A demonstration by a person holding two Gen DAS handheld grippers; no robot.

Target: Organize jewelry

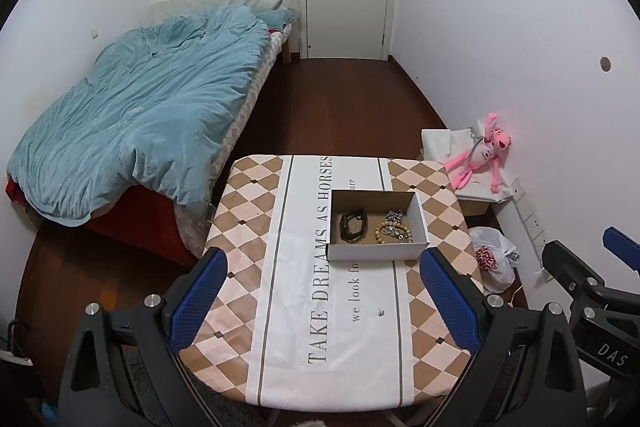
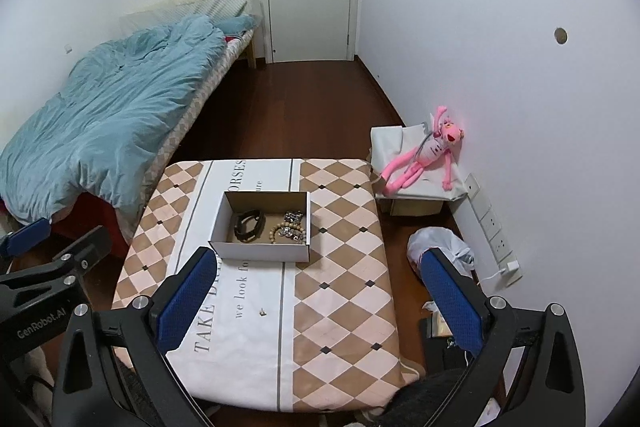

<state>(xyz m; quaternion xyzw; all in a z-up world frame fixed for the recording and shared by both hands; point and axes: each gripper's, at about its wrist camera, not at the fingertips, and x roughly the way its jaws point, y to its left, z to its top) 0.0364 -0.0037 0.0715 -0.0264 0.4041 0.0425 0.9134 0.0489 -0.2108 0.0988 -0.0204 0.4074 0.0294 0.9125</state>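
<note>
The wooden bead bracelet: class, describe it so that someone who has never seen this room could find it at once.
Start at the table with the checked cloth and find the open white cardboard box on it. Inside lie a black band on the left and a silvery metal chain on the right. The small ring of round tan wooden beads lies between them, against the chain; it alone is beaded and pale brown.
</note>
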